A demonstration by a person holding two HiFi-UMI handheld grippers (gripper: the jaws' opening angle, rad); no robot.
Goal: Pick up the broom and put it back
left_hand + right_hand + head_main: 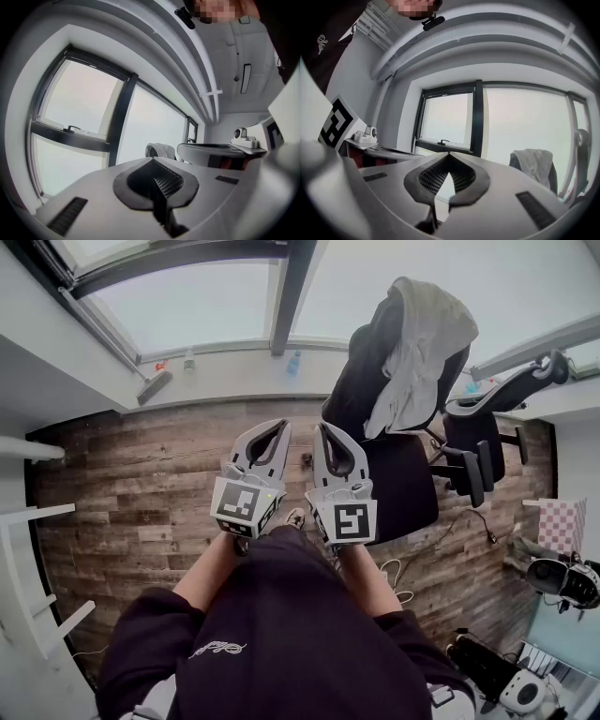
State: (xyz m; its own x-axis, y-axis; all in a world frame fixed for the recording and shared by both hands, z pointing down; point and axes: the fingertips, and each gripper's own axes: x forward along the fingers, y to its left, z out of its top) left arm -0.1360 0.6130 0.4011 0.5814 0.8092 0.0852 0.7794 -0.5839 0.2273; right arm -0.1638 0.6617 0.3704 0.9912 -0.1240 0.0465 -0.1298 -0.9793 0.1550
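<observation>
Over the plank floor (122, 512) you hold both grippers level, side by side. Your left gripper (279, 424) has its jaws closed with nothing between them, and so does your right gripper (324, 427). At the wall under the window, the broom (154, 386) sits well apart from both, left of the office chair (403, 474).

Grey left gripper (280, 425), grey right gripper (322, 427), black chair (405, 486), brown floor (141, 486).
</observation>
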